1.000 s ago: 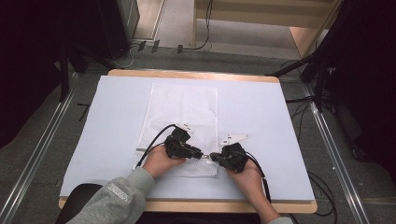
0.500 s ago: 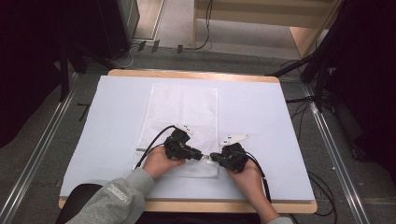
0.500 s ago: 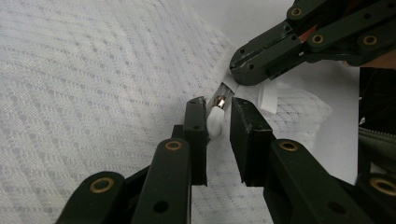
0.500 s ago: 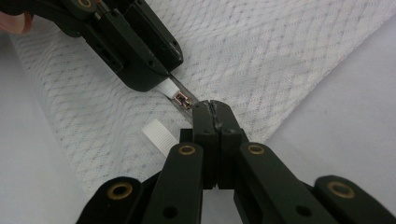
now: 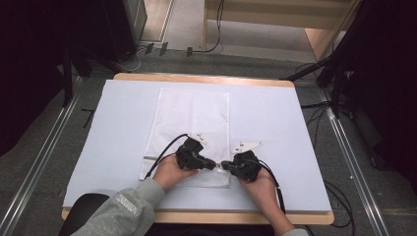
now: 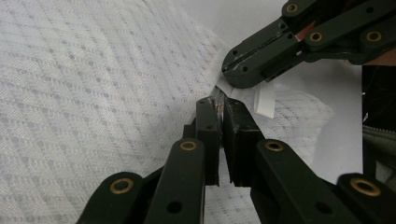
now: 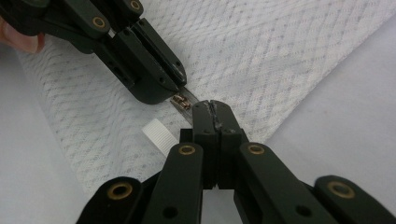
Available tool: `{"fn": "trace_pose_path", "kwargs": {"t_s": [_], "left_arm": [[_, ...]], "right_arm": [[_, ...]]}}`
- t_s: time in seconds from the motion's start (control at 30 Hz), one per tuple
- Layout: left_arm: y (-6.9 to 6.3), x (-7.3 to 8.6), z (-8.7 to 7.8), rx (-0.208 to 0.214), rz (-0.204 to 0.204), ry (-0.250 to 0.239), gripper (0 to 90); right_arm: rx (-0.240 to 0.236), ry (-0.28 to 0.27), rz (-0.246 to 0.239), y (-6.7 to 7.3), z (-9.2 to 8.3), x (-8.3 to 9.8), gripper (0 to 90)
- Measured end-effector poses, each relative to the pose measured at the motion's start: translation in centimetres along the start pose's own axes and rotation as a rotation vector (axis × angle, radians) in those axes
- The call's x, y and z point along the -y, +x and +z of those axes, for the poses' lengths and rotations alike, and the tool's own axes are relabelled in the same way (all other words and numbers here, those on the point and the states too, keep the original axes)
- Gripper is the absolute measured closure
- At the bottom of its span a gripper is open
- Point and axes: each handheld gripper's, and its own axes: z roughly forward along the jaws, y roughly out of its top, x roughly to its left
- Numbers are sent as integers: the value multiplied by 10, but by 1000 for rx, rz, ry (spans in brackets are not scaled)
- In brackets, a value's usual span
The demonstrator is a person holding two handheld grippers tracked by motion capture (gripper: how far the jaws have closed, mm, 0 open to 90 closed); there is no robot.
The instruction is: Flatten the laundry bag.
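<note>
White mesh zippered laundry bag (image 5: pixel 192 123): flat on pale blue table cover (image 5: pixel 275 123), centre-left. Near edge: left gripper (image 5: pixel 212 165), jaws just closing onto the small metal zipper pull (image 7: pixel 180 100); right gripper (image 5: pixel 224 166), jaws clamped tight on the bag's corner. Far: wooden table edge (image 5: pixel 204 78).

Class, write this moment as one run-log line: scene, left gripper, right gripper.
scene: white mesh bag flat on table | left gripper: jaws just closing on zipper edge | right gripper: shut on bag edge beside zipper pull

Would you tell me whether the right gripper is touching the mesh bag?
Touching: in the right gripper view, the right gripper jaws pinch the mesh bag edge.
</note>
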Motion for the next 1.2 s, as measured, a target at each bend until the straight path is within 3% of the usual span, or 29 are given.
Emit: {"fn": "trace_pose_path", "kwargs": {"t_s": [0.37,0.6,0.87,1.0,1.2], "left_arm": [[3,-2,1,14,-30,0,857],[2,-3,3,10,-21,2,866],[7,-5,1,48,-67,12,875],[8,-6,-2,50,-65,16,876],[8,-6,-3,56,-66,26,878]], "right_arm": [[0,0,1,0,0,0,900],[0,0,3,0,0,0,900],[-33,-10,27,-5,0,2,900],[-21,-12,-20,-3,0,2,900],[-22,-27,-46,-3,0,4,900]]}}
